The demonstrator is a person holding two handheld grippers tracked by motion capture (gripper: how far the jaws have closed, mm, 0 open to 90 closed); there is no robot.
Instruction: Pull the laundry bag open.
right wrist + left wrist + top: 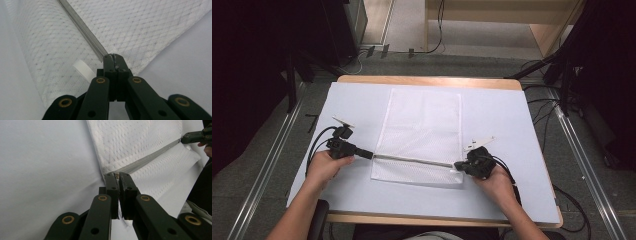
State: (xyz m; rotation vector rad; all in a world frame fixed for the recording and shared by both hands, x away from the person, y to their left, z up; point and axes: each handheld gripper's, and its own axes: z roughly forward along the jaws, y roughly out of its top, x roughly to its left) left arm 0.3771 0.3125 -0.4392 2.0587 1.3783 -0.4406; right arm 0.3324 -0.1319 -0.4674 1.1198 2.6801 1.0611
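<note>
Two tools pinch zipper (412,160) ends | left tool (371,154) | right tool (457,166) | mesh bag (422,125) between

Table (427,80): light wood top, pale sheet (512,130) over nearly all of it; bare wood strip along far edge & near edge. Floor (262,150): grey carpet. Metal rails (267,170) run on floor past left & right table edges. Black cables (542,110) loop on floor off right edge, more beyond far edge. Light wood furniture (492,12) beyond far edge, pale flooring under it. Dark equipment at far-left & far-right corners. Lighting even, soft.
</note>
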